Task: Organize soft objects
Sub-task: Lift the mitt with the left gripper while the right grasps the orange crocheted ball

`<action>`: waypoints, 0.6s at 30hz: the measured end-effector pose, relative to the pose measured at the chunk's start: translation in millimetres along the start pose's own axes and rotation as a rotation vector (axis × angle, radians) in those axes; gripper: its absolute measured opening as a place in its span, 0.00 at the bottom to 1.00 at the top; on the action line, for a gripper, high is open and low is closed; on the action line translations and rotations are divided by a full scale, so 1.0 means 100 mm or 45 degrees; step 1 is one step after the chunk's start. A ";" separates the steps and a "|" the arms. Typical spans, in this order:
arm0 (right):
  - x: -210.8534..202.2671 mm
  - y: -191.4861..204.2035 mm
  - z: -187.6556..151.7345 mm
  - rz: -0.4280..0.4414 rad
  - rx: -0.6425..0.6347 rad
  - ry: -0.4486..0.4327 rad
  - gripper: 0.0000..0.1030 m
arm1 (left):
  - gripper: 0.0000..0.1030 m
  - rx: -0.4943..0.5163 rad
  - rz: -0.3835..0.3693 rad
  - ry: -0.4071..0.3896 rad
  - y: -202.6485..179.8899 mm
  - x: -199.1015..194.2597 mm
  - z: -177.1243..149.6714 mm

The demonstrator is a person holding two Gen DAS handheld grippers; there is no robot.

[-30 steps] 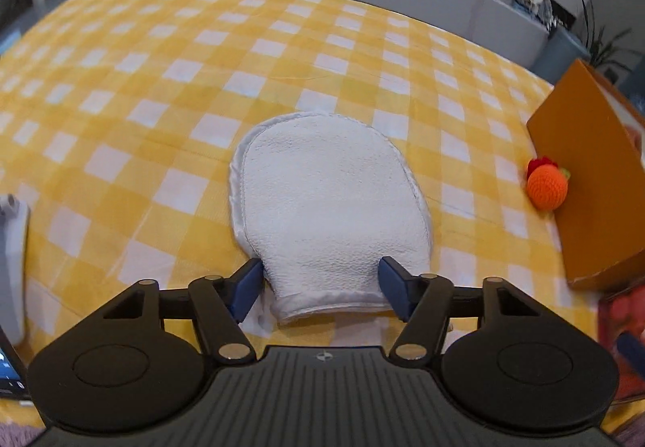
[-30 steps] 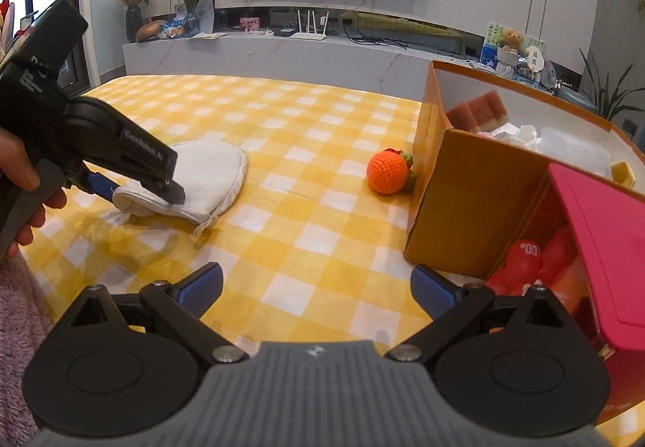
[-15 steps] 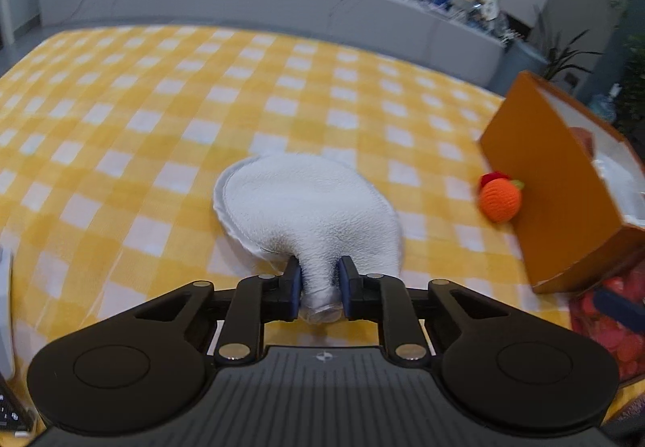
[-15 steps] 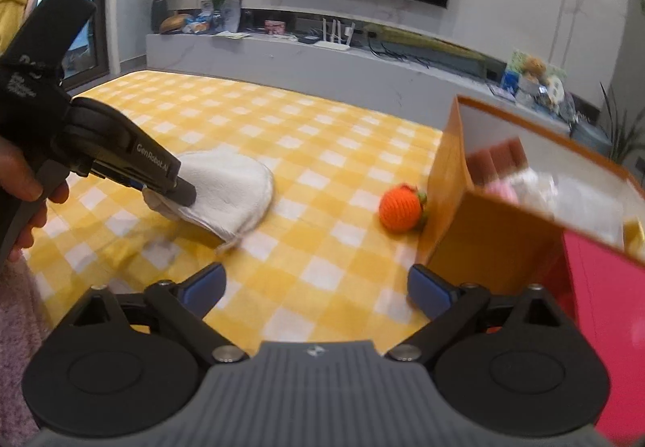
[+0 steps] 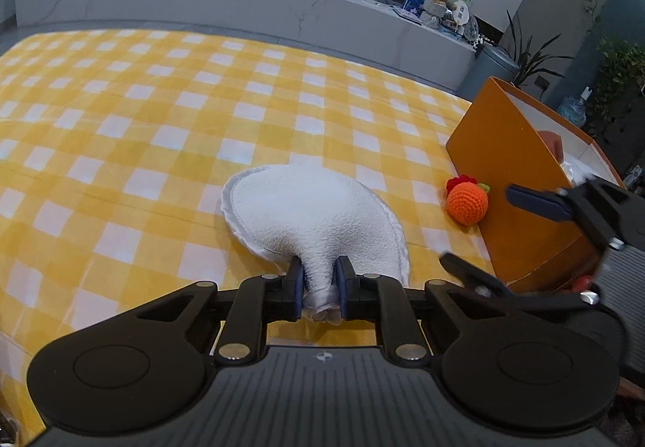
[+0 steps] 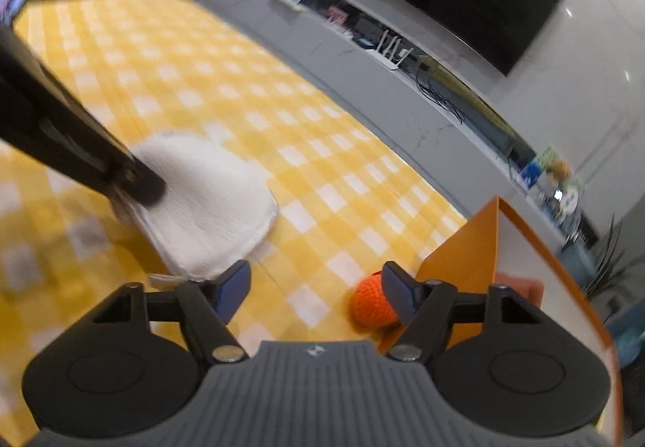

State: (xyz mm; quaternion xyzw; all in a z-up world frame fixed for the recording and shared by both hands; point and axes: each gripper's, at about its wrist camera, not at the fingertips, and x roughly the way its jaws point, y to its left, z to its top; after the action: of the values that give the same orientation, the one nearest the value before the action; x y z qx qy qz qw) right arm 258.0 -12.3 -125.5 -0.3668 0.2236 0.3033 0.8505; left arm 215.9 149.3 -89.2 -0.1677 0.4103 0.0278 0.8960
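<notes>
Left gripper (image 5: 318, 287) jaws, wide 1 s ago, now clenched on white mitt (image 5: 310, 217) cuff; lift next. Right gripper (image 6: 314, 287) released, moved toward crochet orange (image 6: 369, 302) at 1 o'clock.

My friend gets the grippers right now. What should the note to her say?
Left gripper: shut on the cuff end of the white terry mitt, whose far end lies on the yellow checked cloth.
Right gripper: open and holding nothing, near the crochet orange.
The crochet orange sits on the cloth against the orange box.
The orange box is open, with some soft things already inside.
Done: mitt gripped.
Left: probably put the mitt in the box, then pick up the crochet orange and put it in too.
</notes>
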 end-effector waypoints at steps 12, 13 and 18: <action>0.61 0.01 -0.04 -0.211 -0.235 0.208 0.46 | 0.17 -0.027 -0.047 0.025 0.03 0.03 0.00; 0.63 0.03 -0.04 -0.228 -0.244 0.217 0.46 | 0.17 -0.025 -0.049 0.026 0.02 0.03 0.00; 0.72 0.10 -0.08 -0.310 -0.300 0.266 0.40 | 0.17 -0.038 -0.059 0.027 0.04 0.03 -0.01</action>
State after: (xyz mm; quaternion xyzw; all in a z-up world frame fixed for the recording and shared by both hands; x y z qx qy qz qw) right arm 301.6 12.8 -179.3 -0.5176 0.2275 0.1824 0.8044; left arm 216.8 152.3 -93.2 -0.1909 0.4153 0.0115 0.8894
